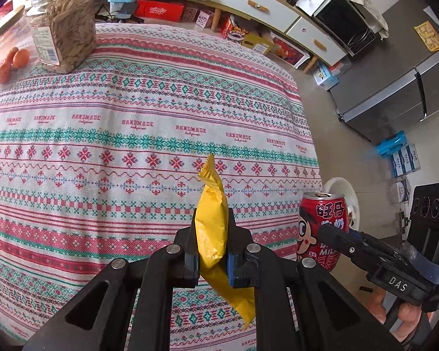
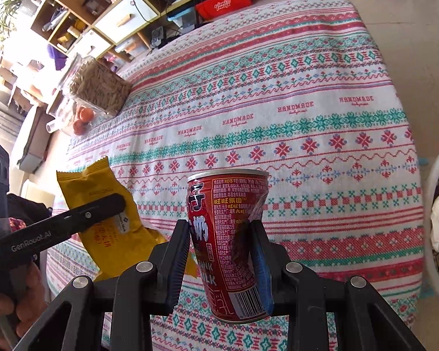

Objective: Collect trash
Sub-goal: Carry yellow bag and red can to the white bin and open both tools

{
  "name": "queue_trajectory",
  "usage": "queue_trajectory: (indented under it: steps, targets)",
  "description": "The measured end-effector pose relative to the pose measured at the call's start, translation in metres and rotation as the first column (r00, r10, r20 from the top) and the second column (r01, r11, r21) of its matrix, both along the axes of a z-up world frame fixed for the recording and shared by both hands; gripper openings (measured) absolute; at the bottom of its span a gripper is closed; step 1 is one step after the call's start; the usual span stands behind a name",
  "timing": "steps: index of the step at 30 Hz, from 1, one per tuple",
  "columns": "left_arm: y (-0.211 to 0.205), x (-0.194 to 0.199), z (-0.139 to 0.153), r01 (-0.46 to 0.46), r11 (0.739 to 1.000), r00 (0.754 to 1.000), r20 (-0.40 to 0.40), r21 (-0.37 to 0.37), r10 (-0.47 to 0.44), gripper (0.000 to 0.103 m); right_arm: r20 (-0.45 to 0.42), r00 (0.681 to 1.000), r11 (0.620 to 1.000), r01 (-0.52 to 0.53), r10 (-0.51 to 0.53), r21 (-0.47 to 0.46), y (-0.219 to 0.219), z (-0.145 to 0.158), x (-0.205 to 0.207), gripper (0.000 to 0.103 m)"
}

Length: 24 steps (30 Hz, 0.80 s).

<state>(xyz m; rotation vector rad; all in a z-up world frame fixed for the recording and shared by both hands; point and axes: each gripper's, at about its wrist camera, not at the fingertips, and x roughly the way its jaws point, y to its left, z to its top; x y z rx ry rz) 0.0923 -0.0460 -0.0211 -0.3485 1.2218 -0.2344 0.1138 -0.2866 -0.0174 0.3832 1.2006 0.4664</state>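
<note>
My left gripper (image 1: 212, 219) is shut on a yellow snack wrapper (image 1: 211, 228) and holds it above the patterned tablecloth (image 1: 131, 134). The wrapper also shows in the right wrist view (image 2: 102, 204), clamped by the left gripper's finger (image 2: 102, 204). My right gripper (image 2: 224, 231) is shut on a red milk drink can (image 2: 228, 234), dented on its right side, held upright above the cloth. The can (image 1: 322, 225) and the right gripper show at the right of the left wrist view. A white trash bin (image 2: 436, 228) stands beside the table's right edge, with crumpled trash inside.
A clear jar of seeds (image 1: 64, 23) and a jar with oranges (image 1: 5, 55) stand at the table's far left corner. Shelving with drawers (image 1: 263, 8) runs along the far wall. A grey fridge (image 1: 401, 82) stands at the right, boxes on the floor near it.
</note>
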Motion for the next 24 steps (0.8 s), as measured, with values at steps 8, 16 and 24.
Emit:
queue_trajectory:
  steps: [8,16,24]
  targets:
    - [-0.056,-0.001,0.011,0.075,0.997,0.997,0.034,-0.034,-0.074,0.013,0.010,0.994,0.990,0.108,-0.109,0.085,-0.061,0.012,-0.016,0.036]
    - [-0.129,0.007,0.016,0.146,0.983,0.988,0.061,-0.114,-0.139,0.013,0.029,0.957,0.950,0.281,-0.287,0.134,-0.153,0.025,-0.029,0.036]
    - [-0.218,0.021,0.013,0.238,0.965,0.970,0.087,-0.112,-0.229,0.013,0.036,0.917,0.917,0.396,-0.398,0.055,-0.205,0.022,-0.031,0.036]
